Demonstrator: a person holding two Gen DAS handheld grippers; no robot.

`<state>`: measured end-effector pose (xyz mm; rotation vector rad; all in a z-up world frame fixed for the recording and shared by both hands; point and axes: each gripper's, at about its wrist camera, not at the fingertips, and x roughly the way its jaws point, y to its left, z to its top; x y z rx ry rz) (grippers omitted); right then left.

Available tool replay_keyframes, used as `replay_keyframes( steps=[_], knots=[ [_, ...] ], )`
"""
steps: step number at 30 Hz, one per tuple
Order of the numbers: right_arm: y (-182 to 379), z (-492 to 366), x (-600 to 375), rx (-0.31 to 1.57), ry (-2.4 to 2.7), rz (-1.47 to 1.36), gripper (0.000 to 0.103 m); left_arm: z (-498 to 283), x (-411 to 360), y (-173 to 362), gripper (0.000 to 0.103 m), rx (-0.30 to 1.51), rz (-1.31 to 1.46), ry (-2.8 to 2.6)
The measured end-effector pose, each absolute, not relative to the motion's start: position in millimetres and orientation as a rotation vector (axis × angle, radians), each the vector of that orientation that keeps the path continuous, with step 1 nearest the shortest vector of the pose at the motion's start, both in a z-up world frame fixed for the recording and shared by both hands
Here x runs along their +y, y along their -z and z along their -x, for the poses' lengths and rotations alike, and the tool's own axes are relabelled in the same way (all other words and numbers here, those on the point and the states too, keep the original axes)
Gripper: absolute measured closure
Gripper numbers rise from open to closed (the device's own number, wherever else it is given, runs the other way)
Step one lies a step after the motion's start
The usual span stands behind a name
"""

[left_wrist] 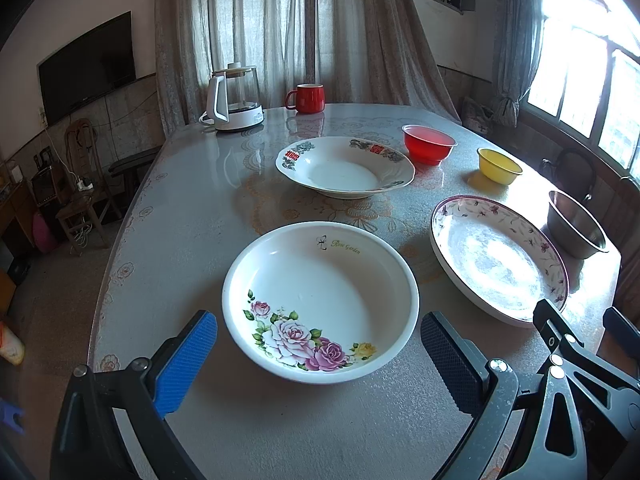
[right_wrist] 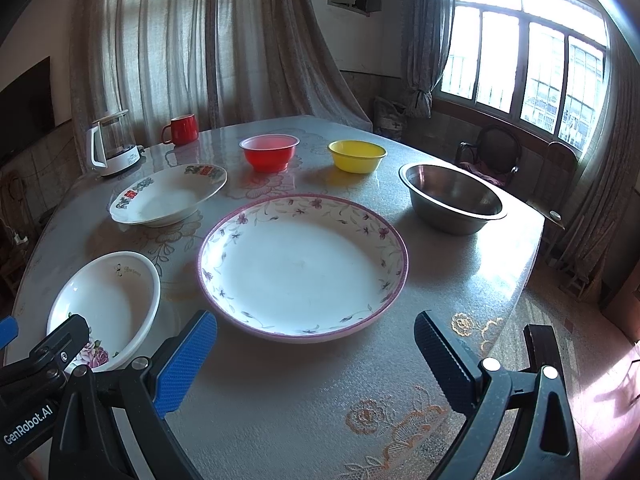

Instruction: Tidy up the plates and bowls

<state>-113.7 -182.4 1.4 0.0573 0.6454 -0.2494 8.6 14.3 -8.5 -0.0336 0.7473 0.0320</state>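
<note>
My left gripper (left_wrist: 319, 354) hangs with its jaws wide apart just short of the rose-printed bowl (left_wrist: 320, 300), empty, and my right gripper (right_wrist: 316, 352) is equally spread and empty before the large purple-rimmed plate (right_wrist: 303, 266). On the tabletop (right_wrist: 280, 400) I see the scalloped plate (right_wrist: 168, 196) far left, then the red bowl (right_wrist: 269, 152), yellow bowl (right_wrist: 357, 155) and steel bowl (right_wrist: 454, 196) along the far and right side, all apart.

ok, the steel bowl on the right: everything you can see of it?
The steel bowl is a round, shiny metal basin with a thin rolled rim and sloping walls, empty inside. It stands upright on the table near its right edge, beyond the purple-rimmed plate and apart from it. Nothing touches it except the tabletop.
</note>
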Motion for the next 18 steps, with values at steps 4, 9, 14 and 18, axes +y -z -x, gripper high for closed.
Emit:
replay_keyframes(
  steps=[4,9,14,18],
  knots=[
    [0,113,-183,0.651,0.244,-0.057,0.002,-8,15,9,0.000,0.751,0.034,-0.032],
    [1,111,-183,0.658,0.233,-0.051,0.002,-12,14,11,0.000,0.765,0.032,-0.026],
    [5,100,-195,0.716,0.052,-0.089,0.008,-22,17,13,0.000,0.801,0.100,0.148],
    [12,83,-225,0.804,-0.202,-0.210,0.008,-29,14,13,0.000,0.847,0.168,0.255]
  ],
)
